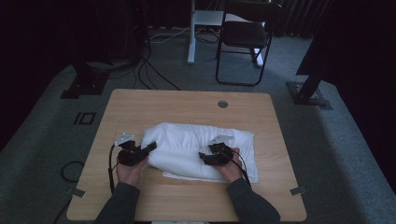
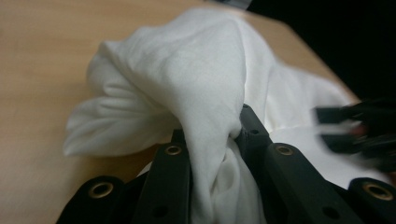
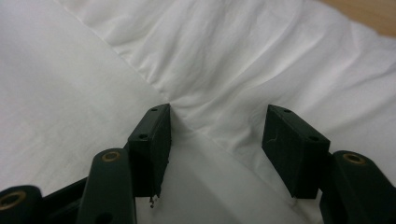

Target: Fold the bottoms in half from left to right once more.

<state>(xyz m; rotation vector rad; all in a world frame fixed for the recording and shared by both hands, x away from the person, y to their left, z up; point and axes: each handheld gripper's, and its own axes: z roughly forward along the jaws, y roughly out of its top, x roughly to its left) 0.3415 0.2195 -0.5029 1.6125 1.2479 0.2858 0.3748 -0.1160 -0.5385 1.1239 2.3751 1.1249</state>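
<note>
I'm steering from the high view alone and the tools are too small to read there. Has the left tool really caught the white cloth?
Observer: Yes. In the left gripper view the left tool is shut on a bunched fold of the white cloth, which runs down between its jaws.
Operator: And the right one?
Observer: The right tool is open. Its jaws stand apart, with the cloth lying between them ungripped.
Operator: Is there a fold for it to take?
Observer: A crease in the cloth runs diagonally to the tip of one jaw in the right gripper view, so closing there would probably pinch fabric.
</note>
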